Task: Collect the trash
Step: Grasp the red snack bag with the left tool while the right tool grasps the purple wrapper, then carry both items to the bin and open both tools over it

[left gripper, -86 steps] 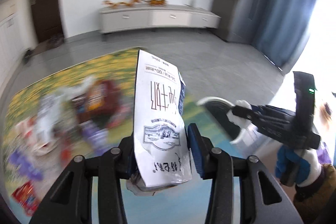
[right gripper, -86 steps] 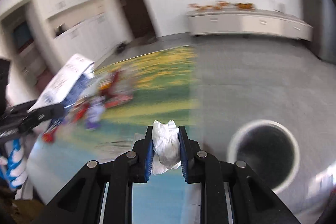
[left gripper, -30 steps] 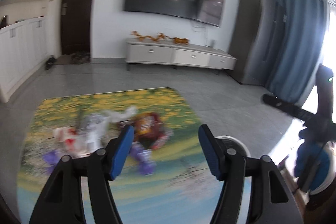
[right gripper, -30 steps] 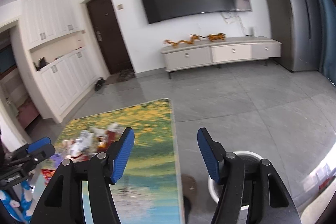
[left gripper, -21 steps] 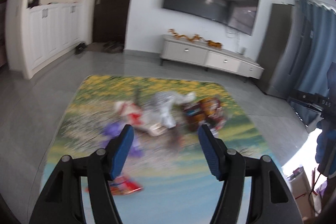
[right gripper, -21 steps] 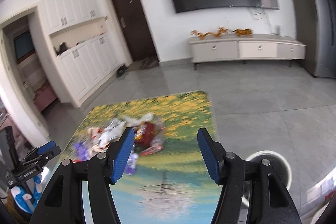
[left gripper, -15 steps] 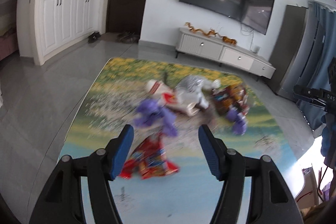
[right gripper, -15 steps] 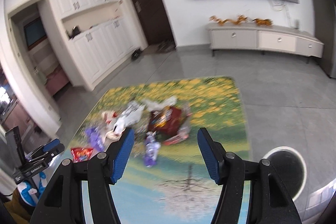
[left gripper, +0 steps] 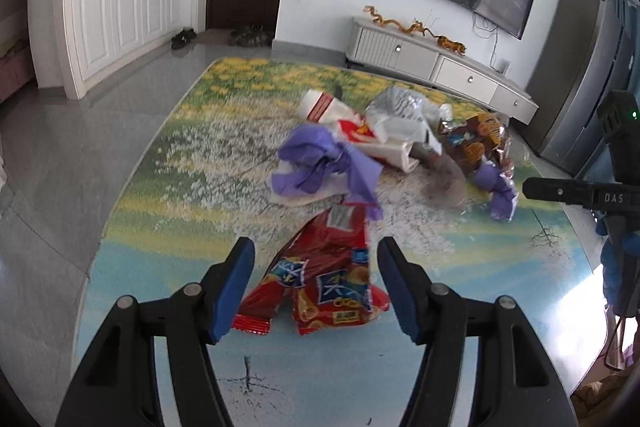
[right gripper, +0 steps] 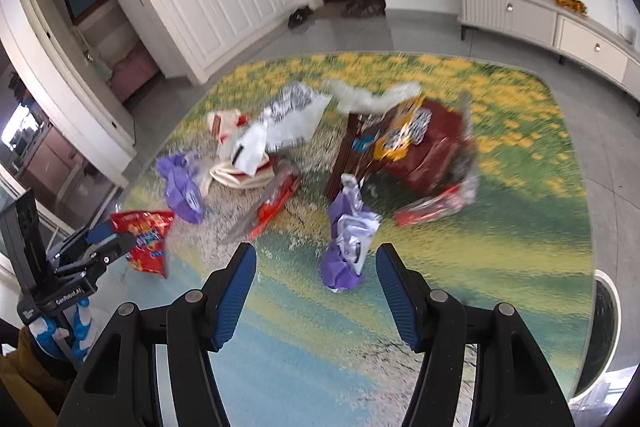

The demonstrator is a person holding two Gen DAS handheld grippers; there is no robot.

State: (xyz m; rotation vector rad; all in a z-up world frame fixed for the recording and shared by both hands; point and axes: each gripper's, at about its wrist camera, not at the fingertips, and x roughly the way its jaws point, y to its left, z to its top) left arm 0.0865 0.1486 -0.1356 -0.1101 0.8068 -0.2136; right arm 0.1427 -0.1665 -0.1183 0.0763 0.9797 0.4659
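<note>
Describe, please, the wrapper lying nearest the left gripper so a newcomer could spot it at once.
On the flower-print rug, trash is scattered in a loose pile. Nearest the open left gripper lies a red snack bag, flat, with blue label panels, unlike the purple wrapper behind it.

Crumpled red snack bag [left gripper: 324,279], purple wrapper [right gripper: 347,247], lying on rug

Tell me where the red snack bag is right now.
In the left wrist view the red snack bag lies on the rug between the open left gripper fingers, just in front of a crumpled purple wrapper.
</note>
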